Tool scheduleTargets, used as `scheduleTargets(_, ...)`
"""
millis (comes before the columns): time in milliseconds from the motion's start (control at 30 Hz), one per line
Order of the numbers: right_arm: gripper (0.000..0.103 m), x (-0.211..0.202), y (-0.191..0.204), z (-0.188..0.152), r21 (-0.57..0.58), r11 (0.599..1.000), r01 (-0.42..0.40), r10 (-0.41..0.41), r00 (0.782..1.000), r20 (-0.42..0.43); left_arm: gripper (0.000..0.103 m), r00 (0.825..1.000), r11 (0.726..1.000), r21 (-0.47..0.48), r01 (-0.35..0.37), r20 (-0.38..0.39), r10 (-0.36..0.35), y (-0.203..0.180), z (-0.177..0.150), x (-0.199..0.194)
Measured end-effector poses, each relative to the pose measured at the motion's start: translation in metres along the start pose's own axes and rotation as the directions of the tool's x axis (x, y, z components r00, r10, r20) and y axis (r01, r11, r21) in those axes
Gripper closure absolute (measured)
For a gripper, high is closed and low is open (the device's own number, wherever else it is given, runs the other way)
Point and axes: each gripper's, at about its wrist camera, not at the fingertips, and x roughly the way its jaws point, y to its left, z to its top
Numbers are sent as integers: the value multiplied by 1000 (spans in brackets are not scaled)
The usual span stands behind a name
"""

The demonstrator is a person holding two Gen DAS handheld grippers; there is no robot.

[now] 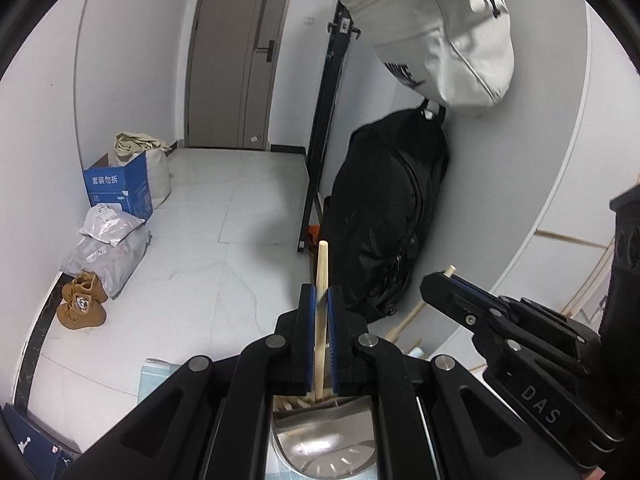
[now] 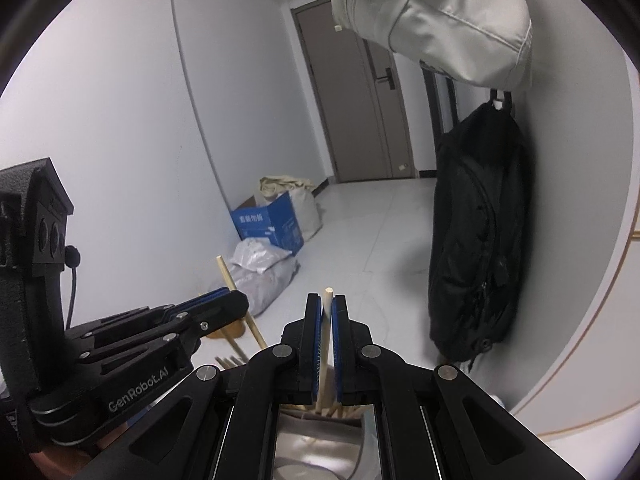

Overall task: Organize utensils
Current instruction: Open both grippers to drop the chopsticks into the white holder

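Lower centre of each view: left gripper (image 1: 319,300) and right gripper (image 2: 327,306), jaws each clamping one chopstick (image 1: 322,276) above a steel holder (image 1: 320,436); thin sticks may pivot, slip, miss it.

White walls (image 1: 132,80), tiled floor (image 1: 240,208), grey door (image 1: 236,52)

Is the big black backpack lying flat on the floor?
No, the big black backpack hangs upright against the white wall from a hook near its top handle.

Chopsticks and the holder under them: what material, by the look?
Chopsticks: pale, matte, unpainted; likely wood or bamboo.
Holder: shiny grey with reflections and slotted holes; likely stainless steel.
Gripper pads: blue, ribbed; probably rubber.
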Motion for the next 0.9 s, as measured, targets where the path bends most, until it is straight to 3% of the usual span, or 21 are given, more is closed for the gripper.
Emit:
scheduleTargets(333,99,21,-6,-19,-8,1000,-23,22,997,-72,101,995,999,6,37,-89,-37,3,-9,11)
scheduleTargets(400,99,23,-7,-22,-8,1000,-26,25,997,-80,101,987,997,10,72,-144,-70,2,-10,16)
scheduleTargets(467,99,25,-6,-25,-13,999,-37,36,994,-101,101,986,997,-10,76,-147,-77,5,-11,15)
scheduleTargets(633,95,22,-4,-33,-16,998,-61,58,990,-131,101,964,984,-40,172,-196,-177,6,-14,9)
scheduleTargets(700,94,15,-3,-33,-15,997,-74,72,990,-123,100,972,988,-40,149,-180,-153,7,-12,1)
scheduleTargets(767,78,5,-2,-32,-10,997,-74,73,992,-100,100,967,983,-56,174,-181,-181,10,-10,-3)
scheduleTargets(833,66,-10,-2,-32,4,998,-60,61,996,-62,98,973,987,-54,152,-168,-159,10,-8,-12)
scheduleTargets(900,62,-20,-3,-32,19,997,-68,69,997,-41,98,977,987,-58,147,-150,-154,11,-6,-20)
